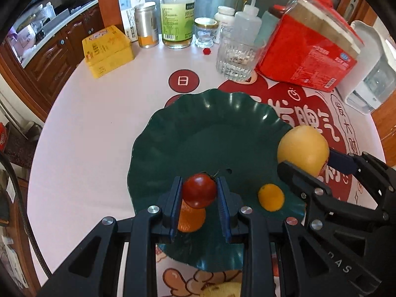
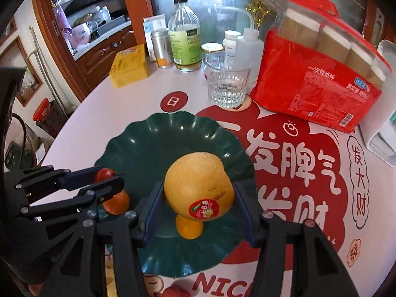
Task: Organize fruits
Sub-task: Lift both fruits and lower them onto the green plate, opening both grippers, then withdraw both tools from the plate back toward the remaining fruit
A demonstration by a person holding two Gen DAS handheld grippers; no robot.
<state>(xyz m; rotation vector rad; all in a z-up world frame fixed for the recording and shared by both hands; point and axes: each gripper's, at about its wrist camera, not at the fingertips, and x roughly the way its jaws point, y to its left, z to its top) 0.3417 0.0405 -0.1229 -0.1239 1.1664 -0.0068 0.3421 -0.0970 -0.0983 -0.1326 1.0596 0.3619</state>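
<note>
Left claw [image 1: 199,193] around glossy round tomato [image 1: 199,190]; right claw [image 2: 199,198] around dimpled yellow pear [image 2: 199,188].

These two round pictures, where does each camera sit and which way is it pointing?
Left wrist view: sits on the left tool, looks forward over the green plate; its fingers clamp a red tomato, and the right tool shows.
Right wrist view: sits on the right tool, faces the same plate; its fingers grip a yellow pear, and the left tool shows.
Shared: plate, both fruits, drinking glass, red package.
</note>
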